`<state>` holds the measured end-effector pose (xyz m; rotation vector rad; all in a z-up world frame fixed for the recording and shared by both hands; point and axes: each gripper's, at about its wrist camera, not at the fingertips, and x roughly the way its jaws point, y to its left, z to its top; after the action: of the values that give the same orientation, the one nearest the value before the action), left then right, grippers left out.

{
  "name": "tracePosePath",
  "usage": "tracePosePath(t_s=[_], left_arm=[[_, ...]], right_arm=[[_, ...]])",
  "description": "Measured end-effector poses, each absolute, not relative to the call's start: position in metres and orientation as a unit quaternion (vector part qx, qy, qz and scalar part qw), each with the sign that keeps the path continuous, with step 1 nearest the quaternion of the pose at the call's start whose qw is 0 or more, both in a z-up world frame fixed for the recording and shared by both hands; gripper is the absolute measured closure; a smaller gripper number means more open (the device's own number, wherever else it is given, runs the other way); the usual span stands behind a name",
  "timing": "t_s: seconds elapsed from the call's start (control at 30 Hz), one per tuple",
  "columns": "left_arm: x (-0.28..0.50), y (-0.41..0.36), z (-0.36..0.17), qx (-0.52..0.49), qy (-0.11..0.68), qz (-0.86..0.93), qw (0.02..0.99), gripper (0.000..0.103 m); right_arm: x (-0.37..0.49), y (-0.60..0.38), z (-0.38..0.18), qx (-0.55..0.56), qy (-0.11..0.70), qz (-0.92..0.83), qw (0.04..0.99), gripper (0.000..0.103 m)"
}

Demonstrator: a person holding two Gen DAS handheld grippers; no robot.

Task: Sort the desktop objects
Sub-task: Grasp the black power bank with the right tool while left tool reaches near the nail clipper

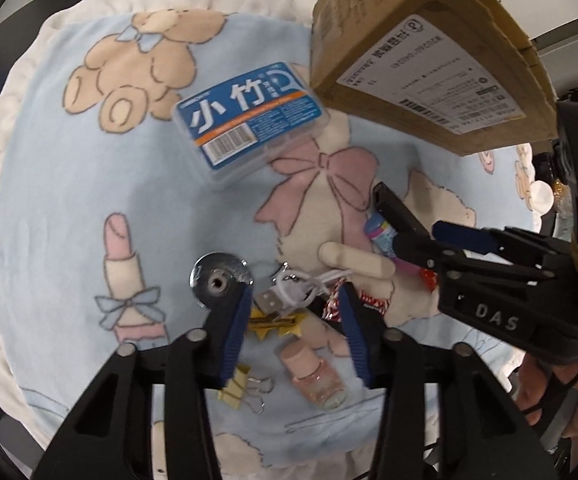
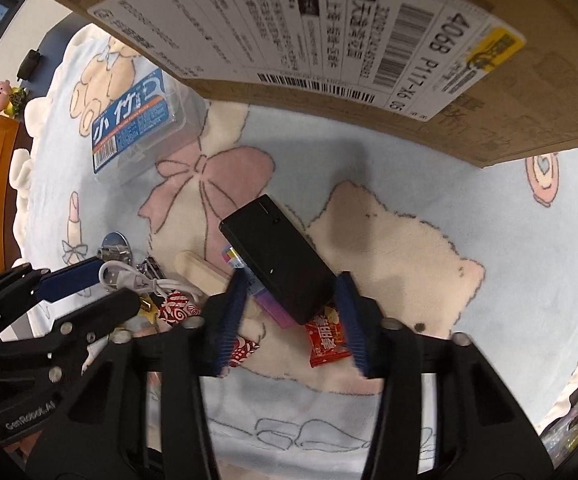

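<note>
The right gripper (image 2: 291,292) clamps a black box (image 2: 279,256) between its blue pads, a red snack packet (image 2: 326,342) just beneath. The left gripper (image 1: 293,312) hangs wide open and empty over a white USB cable (image 1: 289,290) (nail polish bottle (image 1: 316,374) below it). Beyond lie a blue-labelled plastic case (image 1: 249,118) and a cardboard box (image 2: 329,40).

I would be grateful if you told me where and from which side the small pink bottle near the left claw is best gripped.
Grip the pink bottle across its clear body, just below the wide pink cap, coming straight down from above. It lies flat on the blanket, so its two long sides are exposed. The gold binder clips lie apart on one side, leaving room for the left claw, which is open, probably wide enough.
</note>
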<state>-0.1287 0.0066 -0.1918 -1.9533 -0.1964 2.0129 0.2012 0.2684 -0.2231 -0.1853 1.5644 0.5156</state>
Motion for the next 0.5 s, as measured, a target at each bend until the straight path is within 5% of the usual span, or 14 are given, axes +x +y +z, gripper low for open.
tracePosePath(t_s=[0.07,0.33,0.5], left_arm=[[-0.135,0.009,-0.198,-0.690,-0.070,0.702,0.163,0.079],[-0.137,0.007,-0.200,-0.691,-0.084,0.699,0.164,0.094],[-0.132,0.008,-0.196,-0.690,-0.096,0.700,0.160,0.097]], right_arm=[[0.202,0.267,-0.222,-0.077,0.696,0.228,0.676,0.063],[0.202,0.264,-0.207,-0.052,0.692,0.231,0.682,0.101],[0.196,0.254,-0.196,-0.025,0.691,0.223,0.687,0.103]])
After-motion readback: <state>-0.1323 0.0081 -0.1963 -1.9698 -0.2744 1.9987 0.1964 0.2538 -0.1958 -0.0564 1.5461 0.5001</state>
